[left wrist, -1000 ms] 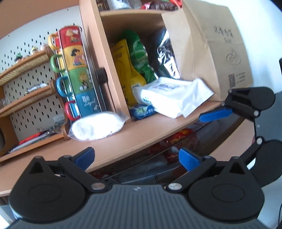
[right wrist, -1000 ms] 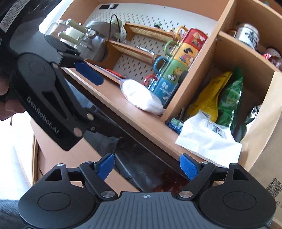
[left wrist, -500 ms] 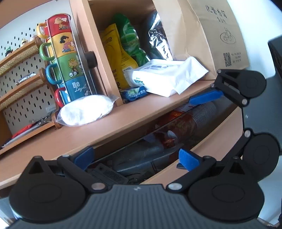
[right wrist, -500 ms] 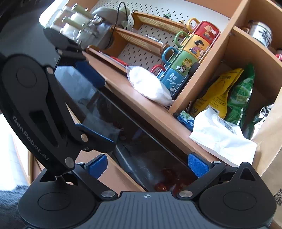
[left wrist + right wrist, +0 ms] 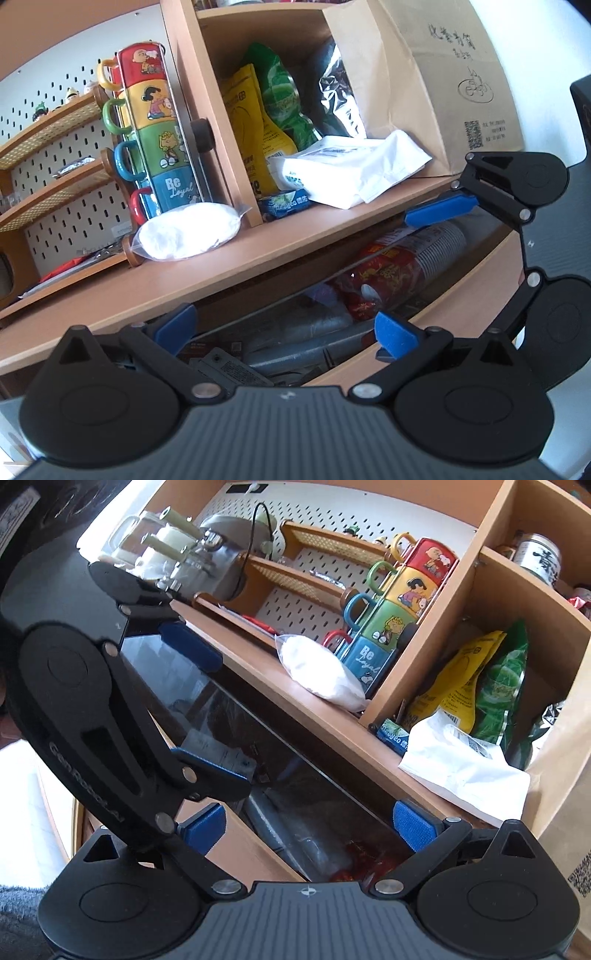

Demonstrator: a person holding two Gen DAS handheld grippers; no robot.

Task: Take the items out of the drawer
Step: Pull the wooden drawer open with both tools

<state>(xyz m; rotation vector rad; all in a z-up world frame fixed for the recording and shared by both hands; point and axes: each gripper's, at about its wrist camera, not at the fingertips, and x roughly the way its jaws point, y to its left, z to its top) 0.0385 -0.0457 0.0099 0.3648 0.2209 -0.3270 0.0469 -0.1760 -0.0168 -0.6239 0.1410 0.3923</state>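
Claws hovered released over the open drawer (image 5: 461, 291): left claw (image 5: 284, 328) near its left end, right claw (image 5: 310, 821) right. Red packet (image 5: 380, 280) and cups (image 5: 439, 240) lay inside.

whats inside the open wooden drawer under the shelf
In the open wooden drawer: a sleeve of stacked clear plastic cups, red printed packaging, grey plastic-wrapped items. Anything beneath them or further back under the shelf is hidden.
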